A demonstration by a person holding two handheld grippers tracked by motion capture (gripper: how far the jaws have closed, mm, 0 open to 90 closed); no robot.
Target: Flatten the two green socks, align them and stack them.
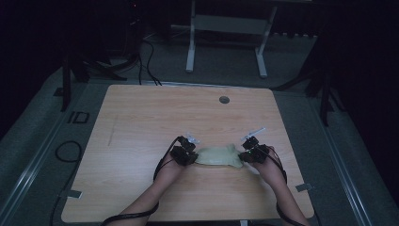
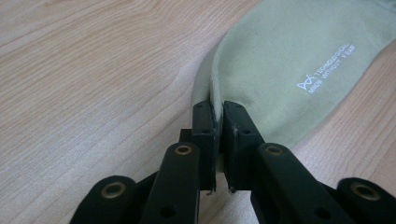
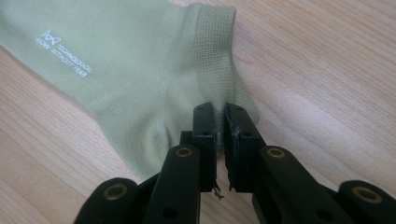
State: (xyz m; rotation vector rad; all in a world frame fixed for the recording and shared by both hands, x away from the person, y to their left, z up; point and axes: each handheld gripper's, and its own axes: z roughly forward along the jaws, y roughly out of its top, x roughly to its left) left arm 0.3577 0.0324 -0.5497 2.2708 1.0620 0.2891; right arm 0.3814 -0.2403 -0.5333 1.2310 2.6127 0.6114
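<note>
While both ends are pinched, the work reads as a sock being laid out flat. Left gripper [image 2: 218,112]: black jaws nearly together, a fold of the pale green knitted sock [image 2: 289,60] clamped between the pads at its rounded toe end. Right gripper [image 3: 220,114]: jaws likewise all but closed, nipping the fabric just below the ribbed cuff [image 3: 212,46], near the heel bulge.

Outward from the jaws, the sock's body lies on the light wood-grain tabletop [image 2: 84,70], touching it along its length. Small white printed lettering [image 2: 327,67] shows on the side of the foot in both gripper views.

From the high view, the sock [image 1: 219,155] sits stretched between the left gripper [image 1: 184,154] and the right gripper [image 1: 251,153], toward the person's side of the table [image 1: 141,117] and roughly central across it.

Progress, as a judgement: pick-up and spreading look done, since the sock rests down and fairly smooth. Remaining would be letting go at both ends and drawing the hands back; whether a fold is meant to follow cannot be told.

Counts: one sock, two grippers, two forearms, one table, one small round grommet hole [image 1: 224,100] near the table's far edge. A white metal frame [image 1: 226,23] stands on the floor beyond.
</note>
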